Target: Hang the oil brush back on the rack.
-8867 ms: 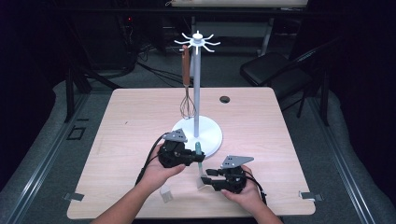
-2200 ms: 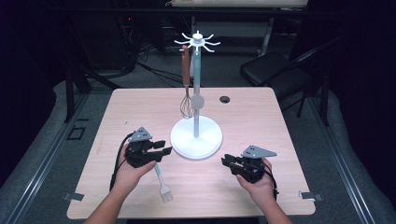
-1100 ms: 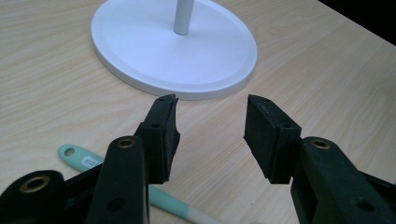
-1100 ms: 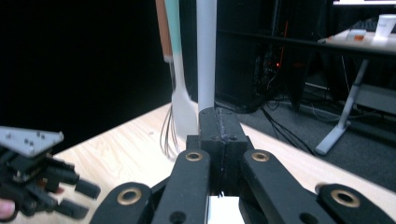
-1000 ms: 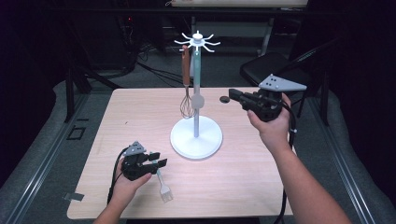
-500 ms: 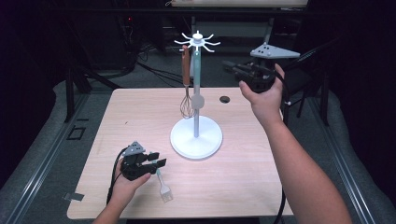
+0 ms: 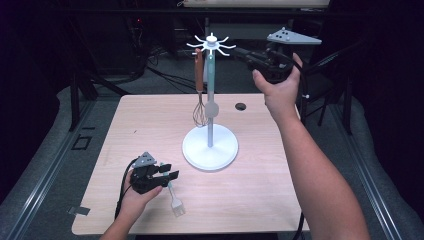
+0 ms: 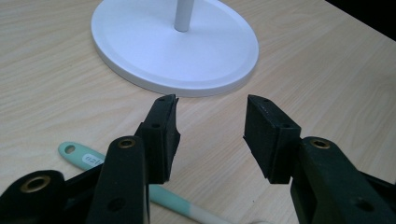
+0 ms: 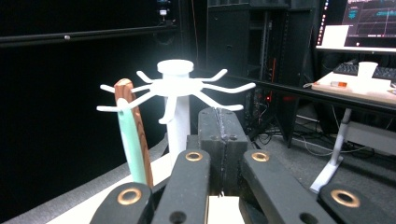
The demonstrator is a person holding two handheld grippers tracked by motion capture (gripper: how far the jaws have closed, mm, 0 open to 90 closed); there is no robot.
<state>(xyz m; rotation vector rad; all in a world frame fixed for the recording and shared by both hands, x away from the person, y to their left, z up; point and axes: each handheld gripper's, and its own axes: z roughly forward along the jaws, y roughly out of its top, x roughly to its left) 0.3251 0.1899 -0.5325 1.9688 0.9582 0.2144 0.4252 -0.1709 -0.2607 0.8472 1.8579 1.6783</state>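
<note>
Up at the top of the white utensil stand (image 7: 210,146), right gripper (image 7: 248,56) is held in the air level with the hook crown (image 7: 211,44), jaws pressed fully together with nothing between them; right gripper view has the closed jaws pointing at the crown (image 9: 176,84), tips just short of the prongs, contact can't be told. Two things hang off the left prongs in that view: a mint green handle (image 9: 130,144) in front and a brown wooden handle (image 9: 140,135) behind it, touching or nearly so. High view shows the wooden handle belongs to a wire whisk (image 7: 199,112) hanging beside the pole, well above the stand's round base. Left gripper (image 7: 167,172) sits low at the near left of the table (image 7: 150,120), jaws wide apart and empty, aimed at the base (image 8: 177,51) and close to its rim. A small mint-handled brush (image 7: 175,202) lies flat on the table just beside and partly under the left gripper; left gripper view shows its handle (image 8: 93,161) passing beneath the left jaw, not gripped. A small black disc (image 7: 240,106) lies on the far side of the table
</note>
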